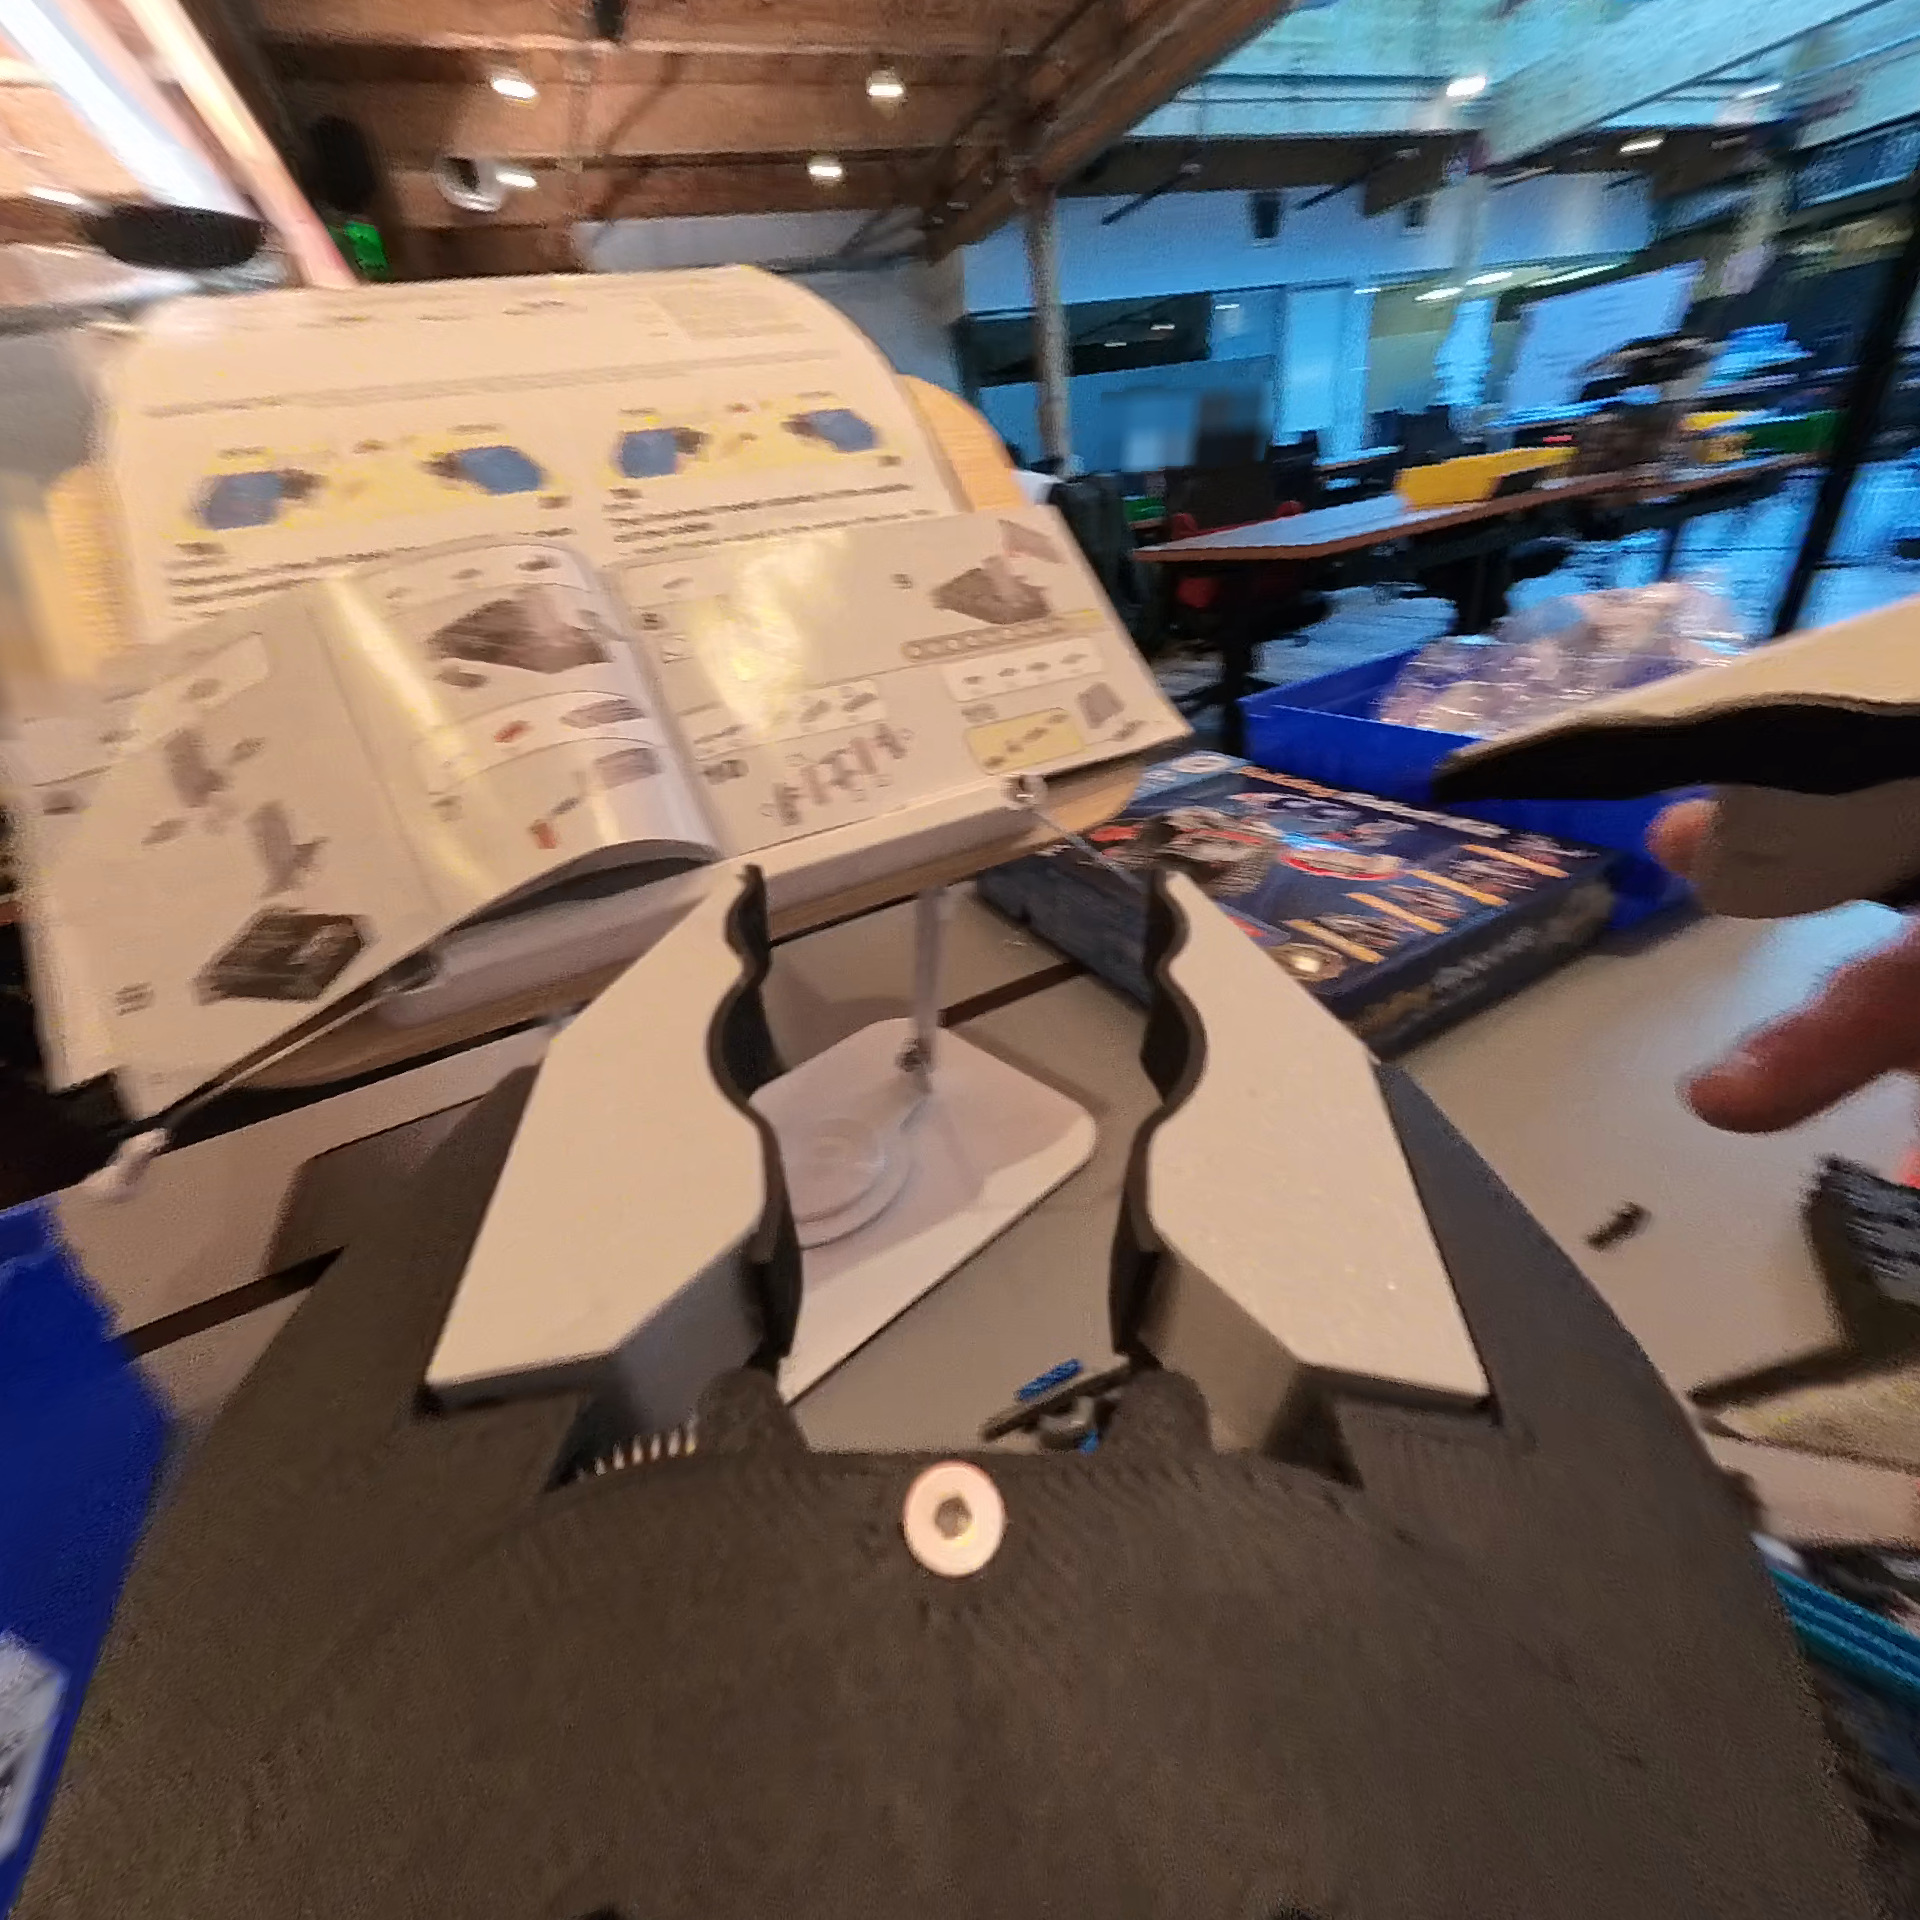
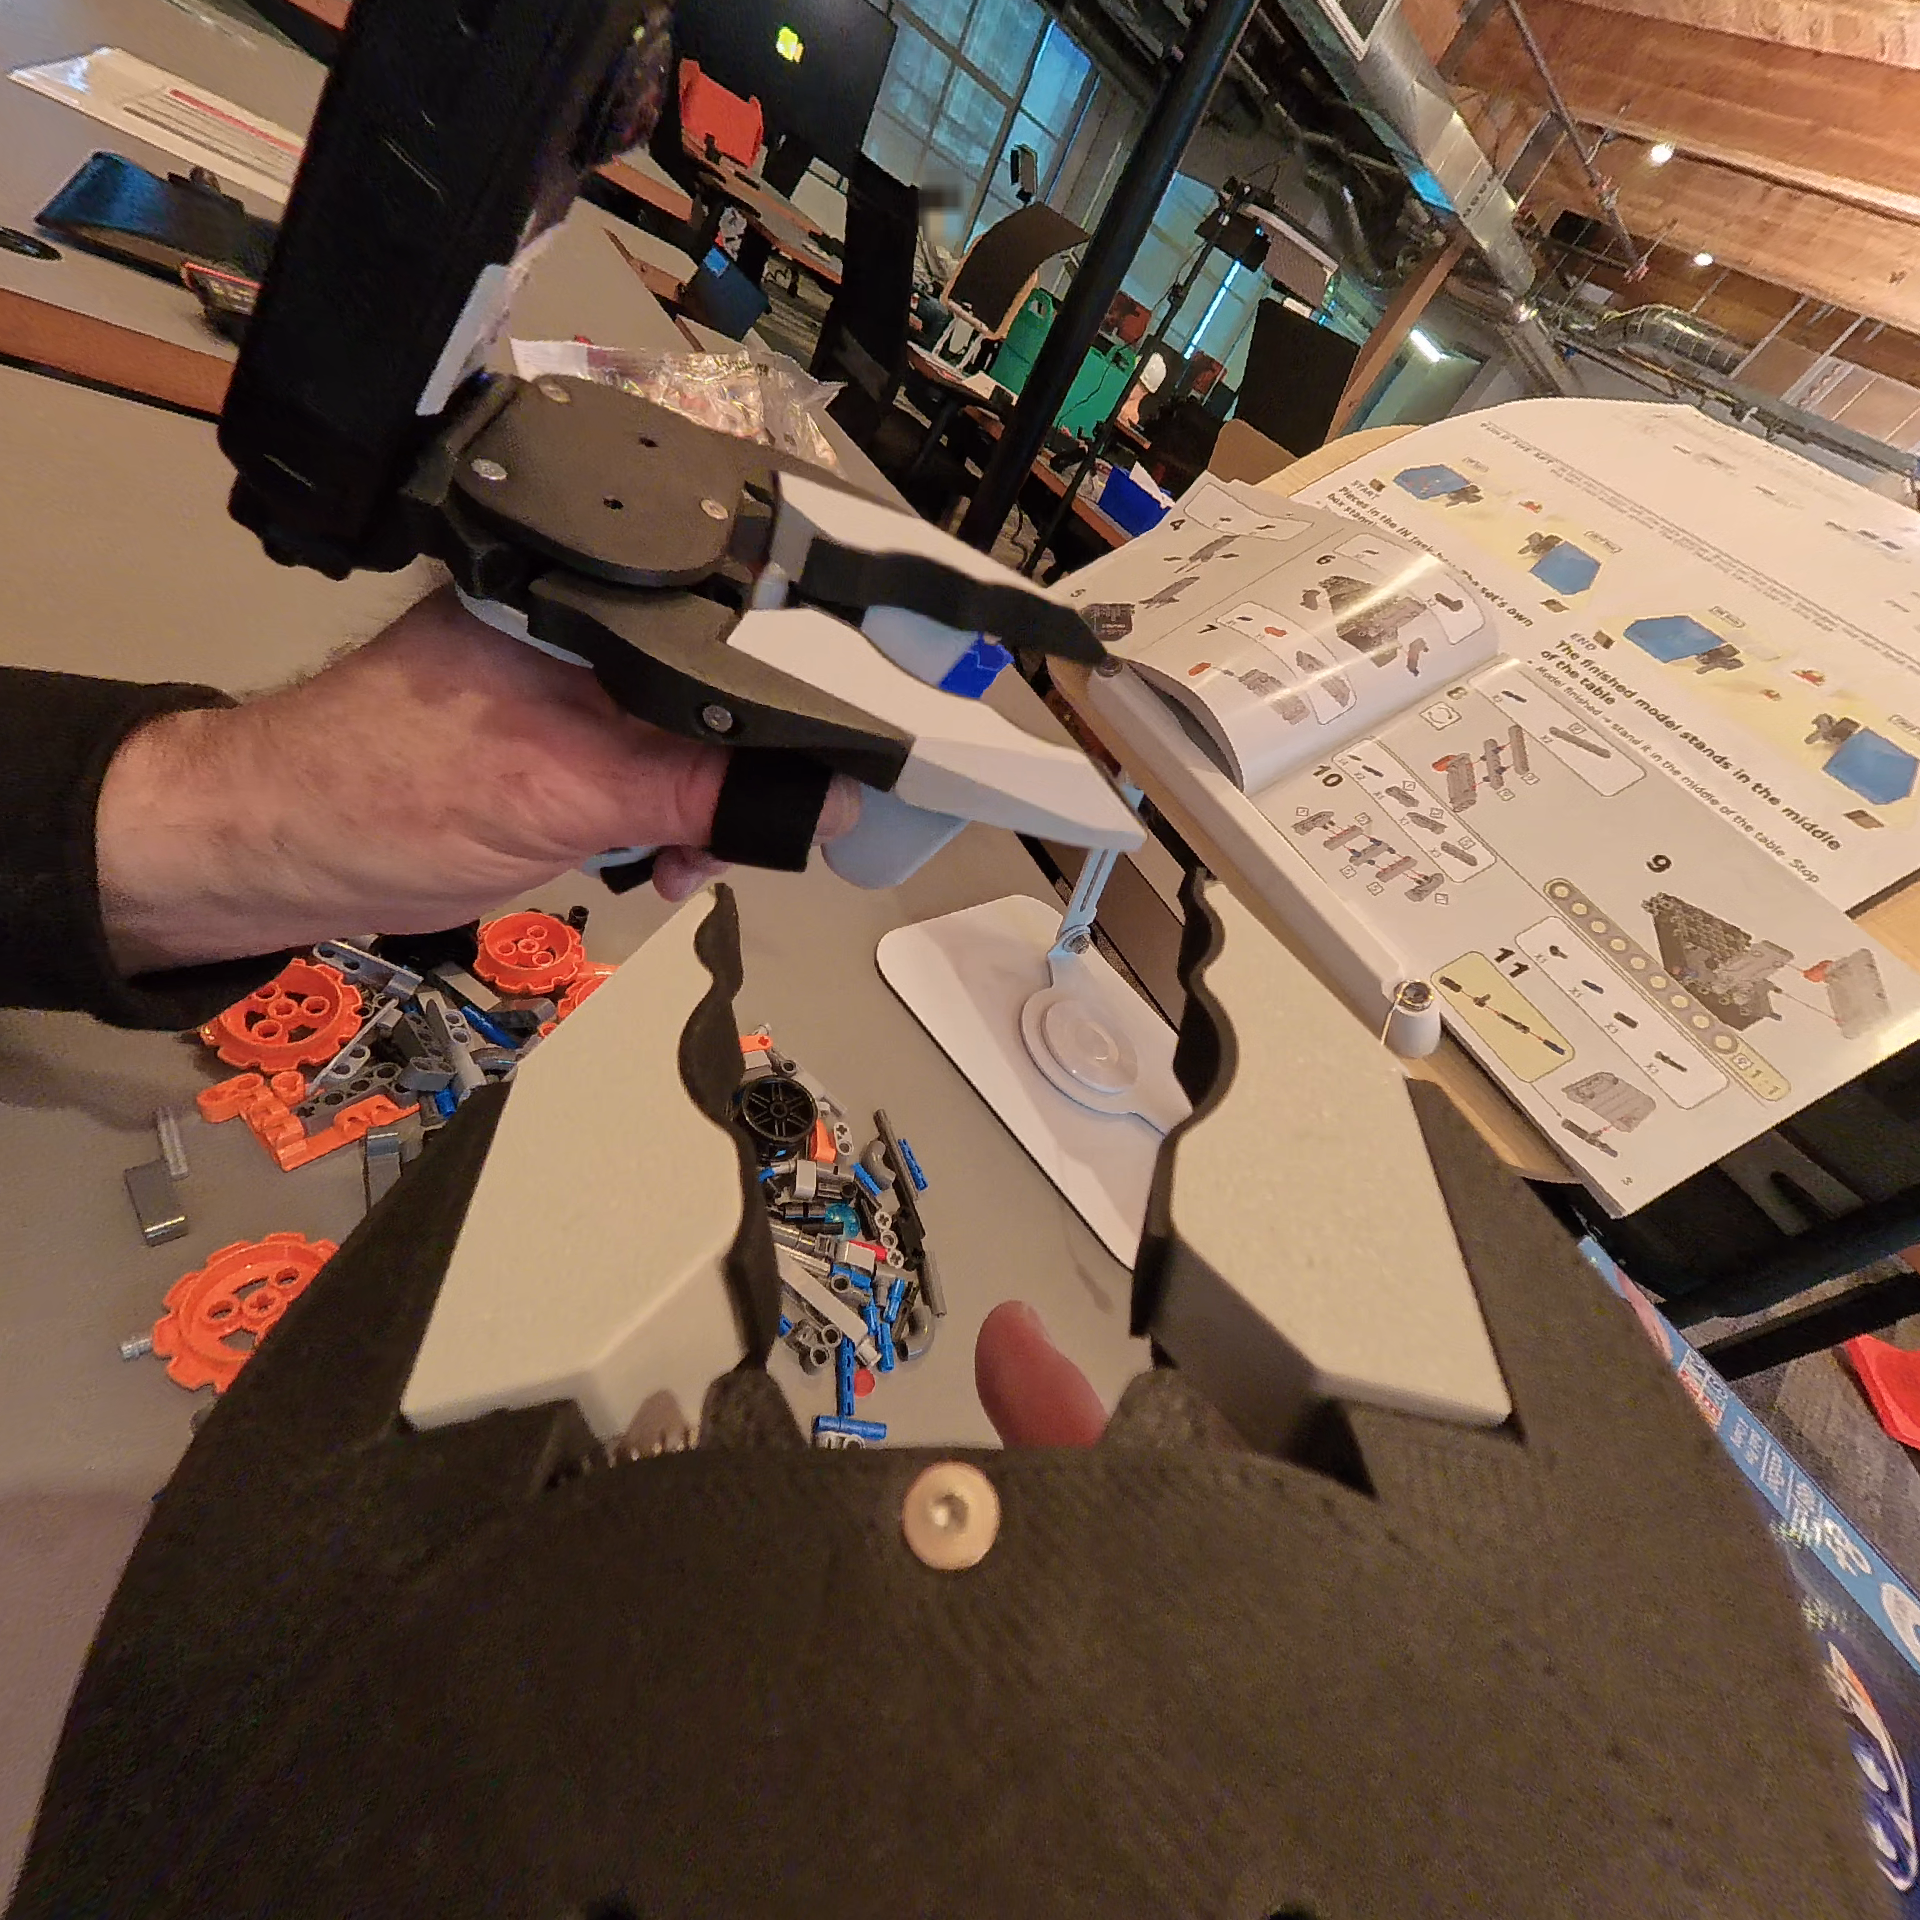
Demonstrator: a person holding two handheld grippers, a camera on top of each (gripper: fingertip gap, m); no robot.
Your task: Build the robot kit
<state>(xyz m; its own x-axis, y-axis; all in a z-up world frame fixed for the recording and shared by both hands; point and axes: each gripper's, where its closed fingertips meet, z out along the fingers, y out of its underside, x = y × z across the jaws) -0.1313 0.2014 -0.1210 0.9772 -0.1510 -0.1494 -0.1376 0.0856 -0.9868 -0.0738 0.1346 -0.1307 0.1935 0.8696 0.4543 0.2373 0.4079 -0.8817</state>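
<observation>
My left gripper is open and empty, raised above the table and pointing at the white base of a book stand. The stand holds an open instruction booklet. In the right wrist view the left gripper sits in a hand, its tips close to the booklet's left edge. My right gripper is open and empty, hovering over a pile of small grey, blue and black building parts. Orange gear wheels lie to the left of the pile.
A blue set box lies behind the stand, with a blue bin of clear bags beyond it. A black pole rises behind the table. Another blue bin is at the near left. Loose grey pieces lie at the left.
</observation>
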